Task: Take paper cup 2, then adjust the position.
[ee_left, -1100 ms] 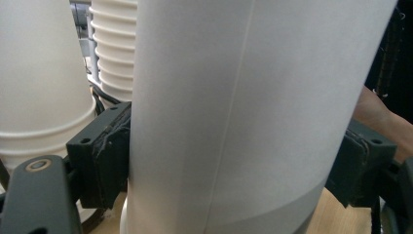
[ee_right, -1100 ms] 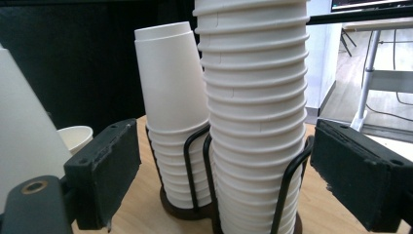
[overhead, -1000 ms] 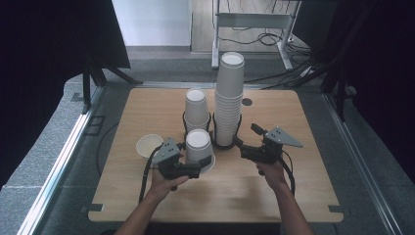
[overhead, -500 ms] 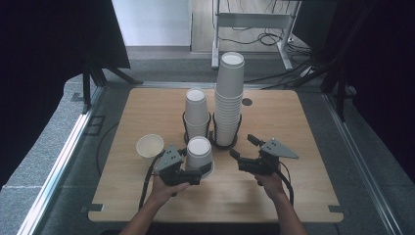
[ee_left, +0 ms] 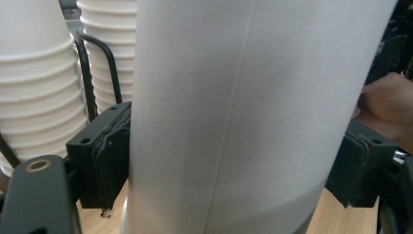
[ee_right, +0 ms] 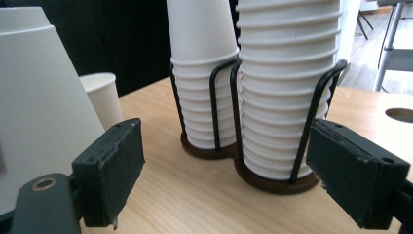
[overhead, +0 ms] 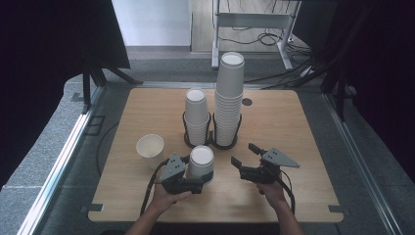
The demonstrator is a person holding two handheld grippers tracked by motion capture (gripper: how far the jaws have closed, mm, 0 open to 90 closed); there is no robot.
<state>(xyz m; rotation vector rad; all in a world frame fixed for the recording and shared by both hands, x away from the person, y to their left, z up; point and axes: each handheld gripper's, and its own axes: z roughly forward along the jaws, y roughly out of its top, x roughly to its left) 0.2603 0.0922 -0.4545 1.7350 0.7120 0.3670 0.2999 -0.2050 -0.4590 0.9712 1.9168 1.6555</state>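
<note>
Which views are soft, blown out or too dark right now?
High view: sharp table, black surroundings, bright floor strip at the top. Left gripper view: held cup so close it is a soft, featureless white wall. Right gripper view: cup stacks crisp, near jaws slightly soft, background window side overexposed.

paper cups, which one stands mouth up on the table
The lone cup left of the left tongs. The held cup and both stacks are upside down.

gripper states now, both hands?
Left gripper: shut on the upside-down white paper cup.
Right gripper: open, nothing between its jaws.
</note>
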